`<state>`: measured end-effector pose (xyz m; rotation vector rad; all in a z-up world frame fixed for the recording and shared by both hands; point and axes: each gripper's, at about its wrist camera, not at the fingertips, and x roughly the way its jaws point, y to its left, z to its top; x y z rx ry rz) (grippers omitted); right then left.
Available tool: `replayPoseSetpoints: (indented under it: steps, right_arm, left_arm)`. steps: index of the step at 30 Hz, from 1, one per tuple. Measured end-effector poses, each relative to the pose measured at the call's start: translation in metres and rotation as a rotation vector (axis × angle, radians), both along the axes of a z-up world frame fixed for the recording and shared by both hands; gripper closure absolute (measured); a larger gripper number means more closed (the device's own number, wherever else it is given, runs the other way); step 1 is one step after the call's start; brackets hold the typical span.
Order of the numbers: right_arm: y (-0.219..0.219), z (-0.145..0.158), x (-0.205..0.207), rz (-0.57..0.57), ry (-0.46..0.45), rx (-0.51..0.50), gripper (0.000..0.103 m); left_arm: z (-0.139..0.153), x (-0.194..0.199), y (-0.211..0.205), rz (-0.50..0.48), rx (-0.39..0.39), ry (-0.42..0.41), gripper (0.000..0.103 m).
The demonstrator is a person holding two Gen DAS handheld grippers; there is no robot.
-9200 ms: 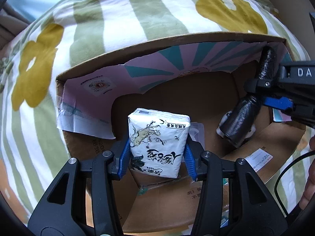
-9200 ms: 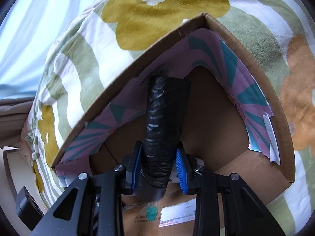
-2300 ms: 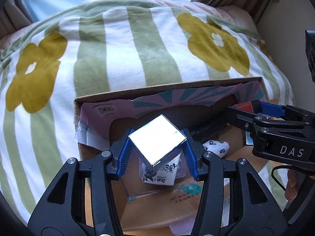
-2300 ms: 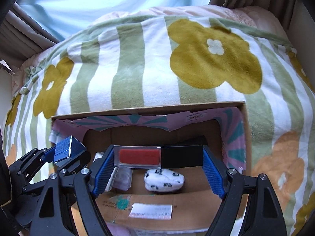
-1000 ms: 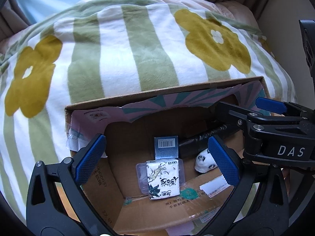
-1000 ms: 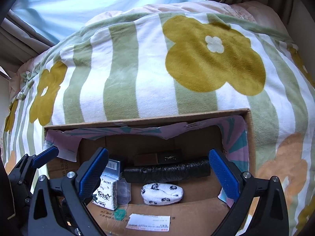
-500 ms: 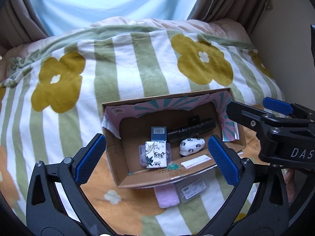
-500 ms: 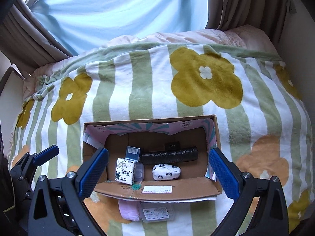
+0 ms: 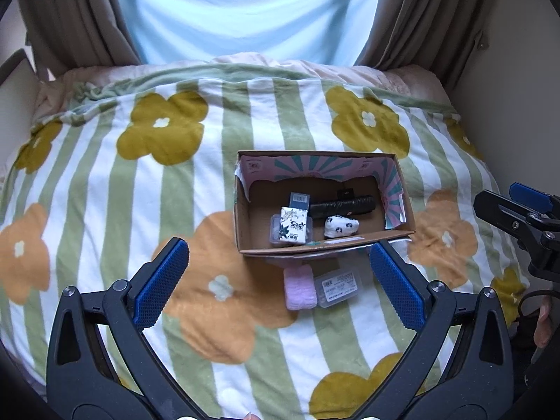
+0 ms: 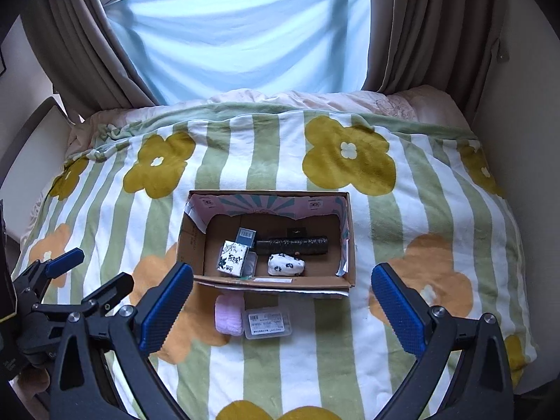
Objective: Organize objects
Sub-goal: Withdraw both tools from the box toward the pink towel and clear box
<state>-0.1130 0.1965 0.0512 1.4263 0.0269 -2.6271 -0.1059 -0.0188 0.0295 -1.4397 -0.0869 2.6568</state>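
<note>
Legible text: none. Barcode label on blue box; printed label on clear case, characters unreadable.

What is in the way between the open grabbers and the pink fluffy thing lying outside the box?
Nothing visible. The pink fluffy pad lies on the flowered blanket just in front of the cardboard box, beside a clear plastic case. Both the left gripper and the right gripper hang open above it with only bare blanket between.
</note>
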Motion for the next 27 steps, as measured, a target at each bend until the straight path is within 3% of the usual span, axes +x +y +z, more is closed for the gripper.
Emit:
replayPoseSetpoints:
  steps: [4,12,27]
  right_arm:
    - [0.006,-0.003,0.034,0.005,0.002,0.041,0.001]
    - [0.025,-0.018,0.077,-0.027,-0.019,0.007,0.001]
    - [0.027,-0.026,0.095,0.074,0.039,0.014,0.001]
  left_arm:
    - [0.007,0.037,-0.001,0.013,-0.01,0.025,0.0]
    - [0.0,0.083,0.004,0.032,0.031,0.008,0.0]
    - [-0.01,0.081,0.007,0.045,0.048,-0.041,0.0]
